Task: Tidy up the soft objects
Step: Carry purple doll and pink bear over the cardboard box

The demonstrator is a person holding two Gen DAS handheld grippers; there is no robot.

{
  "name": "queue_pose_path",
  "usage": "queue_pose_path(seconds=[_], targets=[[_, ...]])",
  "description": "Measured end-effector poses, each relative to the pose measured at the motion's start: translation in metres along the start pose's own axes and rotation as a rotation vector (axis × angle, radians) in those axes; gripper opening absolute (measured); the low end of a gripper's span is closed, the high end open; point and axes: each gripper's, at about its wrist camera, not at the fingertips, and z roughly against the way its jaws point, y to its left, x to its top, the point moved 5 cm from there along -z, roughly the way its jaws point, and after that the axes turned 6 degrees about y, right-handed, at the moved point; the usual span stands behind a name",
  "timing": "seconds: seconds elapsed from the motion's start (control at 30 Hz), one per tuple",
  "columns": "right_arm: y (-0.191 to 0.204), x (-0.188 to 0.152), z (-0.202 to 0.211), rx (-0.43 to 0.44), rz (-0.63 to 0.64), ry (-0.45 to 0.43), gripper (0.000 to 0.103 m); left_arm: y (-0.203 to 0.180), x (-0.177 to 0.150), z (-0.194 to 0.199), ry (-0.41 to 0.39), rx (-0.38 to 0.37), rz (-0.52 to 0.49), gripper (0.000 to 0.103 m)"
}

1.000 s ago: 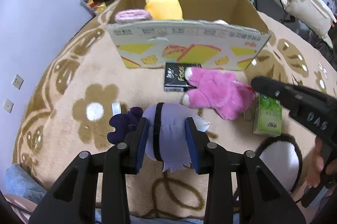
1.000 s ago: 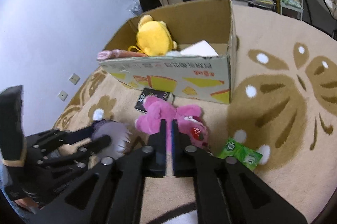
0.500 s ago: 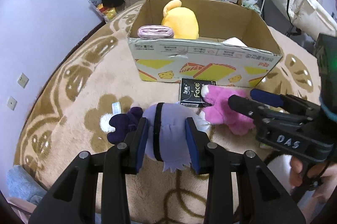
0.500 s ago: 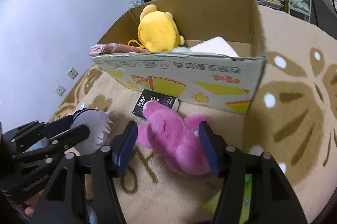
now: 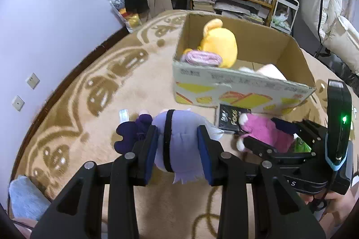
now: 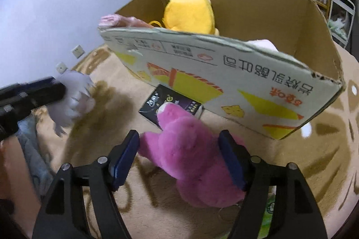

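1. The largest thing is the beige rug with brown flower patterns. It covers the floor and carries everything we handle.

2. Next is one open cardboard box, standing upright on the rug ahead of us. We judge it to be the collecting place, since soft things already lie inside: one yellow plush against the back wall, one roll of pink cloth resting on the near left corner, and something pale that we cannot identify.

3. One pink plush lies on the rug just in front of the box. Our right gripper straddles it. Its fingers have just been opening and stand wide, with the plush between them. We see a gap on the left side, so the toy is not gripped yet. It seems we are lined up to close on it.

4. One lilac plush with a black band and dark purple limbs is clamped in our left gripper. Its fingers are partly closed and press into its sides, carrying it above the rug, probably towards the box.

5. One flat black packet lies on the rug, touching the foot of the box, partly under the pink plush.

6. One green packet peeks out beside the pink plush, mostly hidden.

7. One small white tag lies on the rug, left of the lilac plush.
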Motion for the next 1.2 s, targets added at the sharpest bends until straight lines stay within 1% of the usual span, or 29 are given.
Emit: queue_pose_path(seconds=[0.13,0.2,0.27,0.43,0.5,0.53,0.6,0.63,0.67,0.7,0.77,0.83,0.97,1.07,1.2], targets=[[0.001,0.0,-0.004,-0.015,0.028,0.005,0.078,0.007,0.006,0.005,-0.027,0.026,-0.008,0.034],[0.005,-0.001,-0.006,-0.028,0.064,0.019,0.08,0.01,0.008,0.007,-0.033,0.027,-0.001,0.034],[0.008,-0.002,-0.007,-0.036,0.084,0.031,0.085,0.013,0.011,0.009,-0.04,0.021,0.006,0.034],[0.01,-0.004,-0.011,-0.065,0.124,0.041,0.085,0.017,0.015,0.014,-0.059,0.017,0.012,0.034],[0.013,-0.005,-0.014,-0.082,0.14,0.057,0.085,0.019,0.018,0.015,-0.071,0.031,0.027,0.034],[0.013,-0.005,-0.015,-0.083,0.138,0.06,0.084,0.02,0.019,0.016,-0.074,0.03,0.039,0.034],[0.01,-0.004,-0.015,-0.084,0.128,0.058,0.076,0.023,0.024,0.019,-0.083,0.017,0.056,0.034],[0.009,-0.002,-0.014,-0.092,0.128,0.054,0.061,0.024,0.026,0.021,-0.091,0.017,0.057,0.034],[0.006,-0.002,-0.013,-0.093,0.122,0.045,0.057,0.025,0.027,0.023,-0.1,0.02,0.056,0.034],[0.004,-0.003,-0.008,-0.071,0.105,0.027,0.054,0.025,0.029,0.025,-0.106,0.022,0.056,0.034],[0.002,-0.002,-0.003,-0.053,0.082,0.001,0.046,0.027,0.031,0.027,-0.11,0.005,0.068,0.034],[-0.001,-0.001,0.002,-0.042,0.059,-0.016,0.044,0.029,0.032,0.027,-0.113,-0.001,0.074,0.034],[-0.003,-0.001,0.019,-0.04,0.014,-0.067,0.044,0.026,0.032,0.031,-0.129,0.028,0.048,0.034],[0.003,0.001,0.043,-0.017,-0.004,-0.12,0.044,0.025,0.034,0.037,-0.134,0.011,0.052,0.034],[0.016,0.005,0.078,-0.011,-0.007,-0.206,0.044,0.022,0.039,0.051,-0.17,0.01,0.039,0.034]])
